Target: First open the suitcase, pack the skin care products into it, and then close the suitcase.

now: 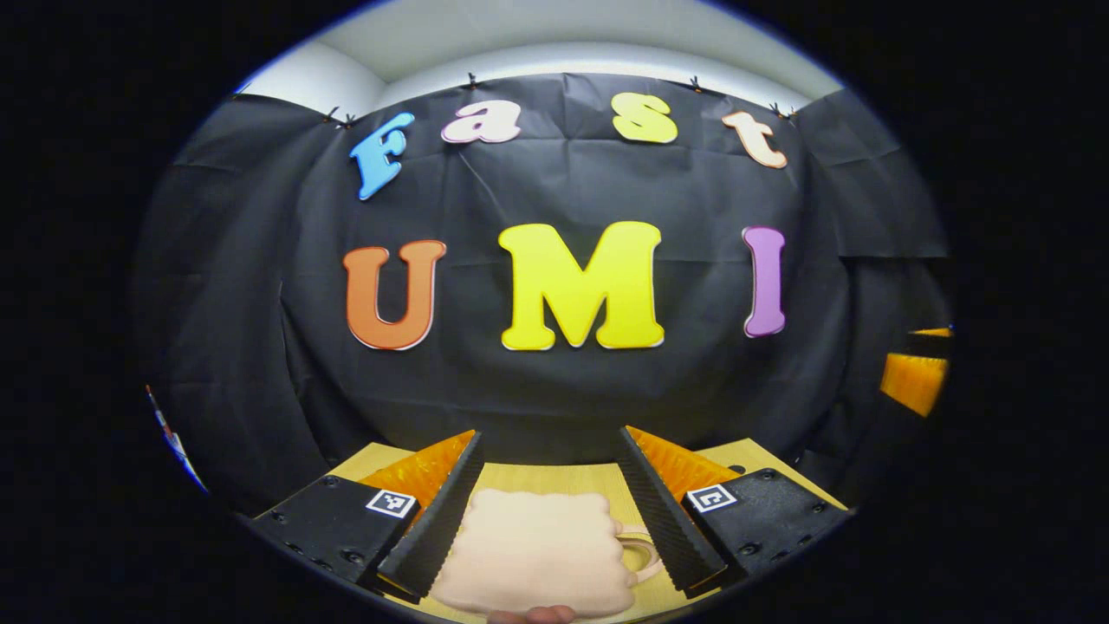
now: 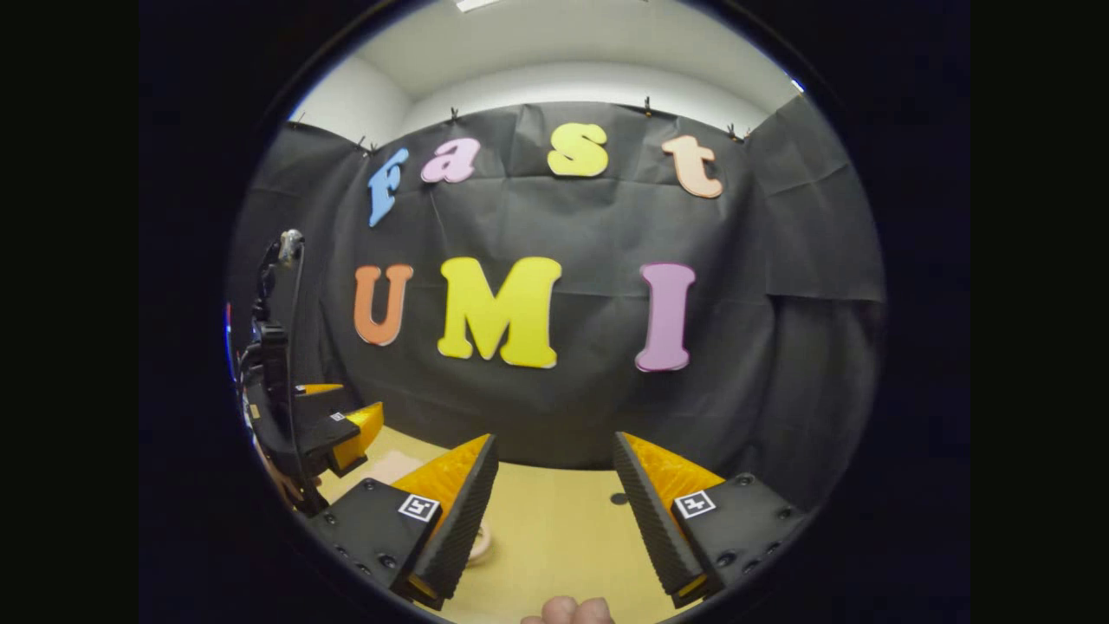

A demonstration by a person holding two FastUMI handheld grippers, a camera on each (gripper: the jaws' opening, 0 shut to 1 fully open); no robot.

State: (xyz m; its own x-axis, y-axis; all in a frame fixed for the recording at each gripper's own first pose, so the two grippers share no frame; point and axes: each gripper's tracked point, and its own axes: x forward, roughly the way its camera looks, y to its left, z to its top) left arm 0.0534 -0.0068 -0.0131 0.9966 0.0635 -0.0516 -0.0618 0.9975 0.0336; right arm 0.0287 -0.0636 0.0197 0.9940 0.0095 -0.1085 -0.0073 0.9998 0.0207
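left gripper (image 1: 550,498) jaws spread, holding nothing | right gripper (image 2: 554,511) jaws spread, holding nothing | pale soft suitcase (image 1: 537,555) closed on table (image 1: 554,477), near, between left fingers | risk: soft case may slide during opening

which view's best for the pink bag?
Left gripper view: the pink bag lies whole on the table, between the open left gripper fingers. Right gripper view catches just a pale sliver of it past one finger.

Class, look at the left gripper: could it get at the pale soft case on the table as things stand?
Probably yes: the left gripper is open, and the pale soft case lies on the table between its fingers, nothing between.
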